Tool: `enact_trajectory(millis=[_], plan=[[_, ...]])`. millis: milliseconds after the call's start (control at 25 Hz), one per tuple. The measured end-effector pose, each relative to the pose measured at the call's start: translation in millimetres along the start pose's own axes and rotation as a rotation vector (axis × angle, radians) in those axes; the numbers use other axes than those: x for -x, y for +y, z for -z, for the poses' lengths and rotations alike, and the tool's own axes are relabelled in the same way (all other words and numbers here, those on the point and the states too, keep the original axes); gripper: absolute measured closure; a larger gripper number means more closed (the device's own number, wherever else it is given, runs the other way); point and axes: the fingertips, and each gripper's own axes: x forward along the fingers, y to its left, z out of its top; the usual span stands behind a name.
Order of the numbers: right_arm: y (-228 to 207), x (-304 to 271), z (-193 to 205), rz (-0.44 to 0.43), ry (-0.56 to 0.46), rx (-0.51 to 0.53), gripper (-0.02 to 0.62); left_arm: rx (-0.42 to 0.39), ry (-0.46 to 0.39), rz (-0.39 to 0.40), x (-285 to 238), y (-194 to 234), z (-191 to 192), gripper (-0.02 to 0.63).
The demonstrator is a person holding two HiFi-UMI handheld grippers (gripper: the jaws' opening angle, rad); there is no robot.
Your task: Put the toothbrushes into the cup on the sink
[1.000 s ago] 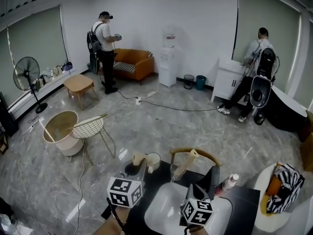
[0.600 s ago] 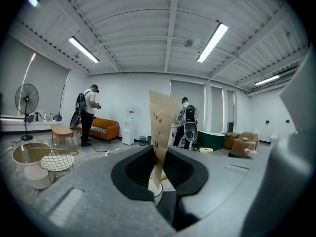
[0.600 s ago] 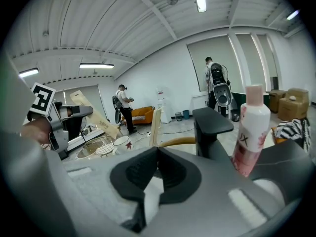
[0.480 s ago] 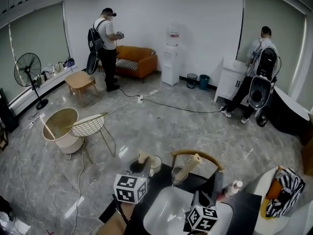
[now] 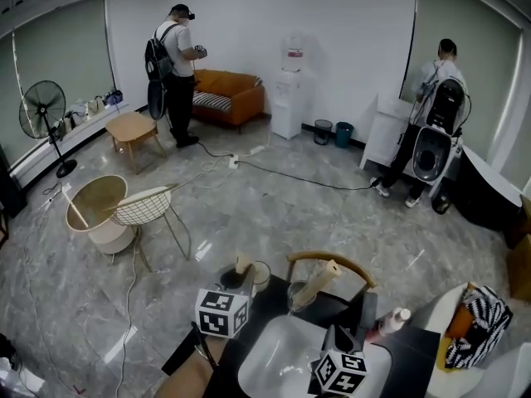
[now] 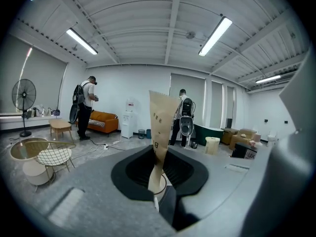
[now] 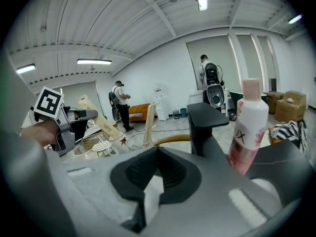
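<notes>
**A:** Where's the tan paper-wrapped toothbrush (image 6: 159,127)?

**B:** Upright, clamped in the left gripper (image 6: 159,154), by the white cup (image 5: 261,274).

**A:** And the right gripper (image 7: 157,149)?

**B:** Closed and empty, over the white sink (image 5: 278,367). A second wrapped toothbrush (image 5: 320,279) leans in the clear glass (image 5: 296,297).

The left gripper (image 5: 236,282) and right gripper (image 5: 335,335) have smooth grey bodies, broad and rounded, with black ribbed pads (image 6: 140,168) set in a black scalloped mouth. Each bears a white cube (image 5: 222,312) printed with black square markers on its faces
</notes>
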Motion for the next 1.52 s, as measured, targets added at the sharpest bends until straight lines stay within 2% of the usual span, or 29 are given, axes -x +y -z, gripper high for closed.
enact_trajectory(millis=[560, 640, 760, 960, 1240, 1520], plan=[[4.7, -2.7, -1.1, 0.007, 0.009, 0.025, 0.591, 0.092, 0.062, 0.021, -17.7, 12.8, 23.5, 0.563], [8.9, -3.4, 0.1, 0.004, 0.01, 0.026, 0.591, 0.122, 0.065, 0.009, -16.4, 17.4, 26.5, 0.539], [15.4, -3.2, -0.8, -0.005, 0.008, 0.03, 0.591, 0.152, 0.075, -0.016, -13.9, 23.8, 30.5, 0.459], [20.9, -2.6, 0.1, -0.017, 0.004, 0.032, 0.591, 0.161, 0.101, -0.048, -6.7, 30.2, 40.9, 0.42], [29.1, 5.3, 3.0, -0.032, -0.005, 0.036, 0.591, 0.189, 0.116, -0.064, 12.7, 32.6, 53.3, 0.405], [38.0, 19.6, 0.0, -0.048, -0.021, 0.051, 0.591, 0.193, 0.087, -0.082, 42.1, 23.9, 50.1, 0.405]])
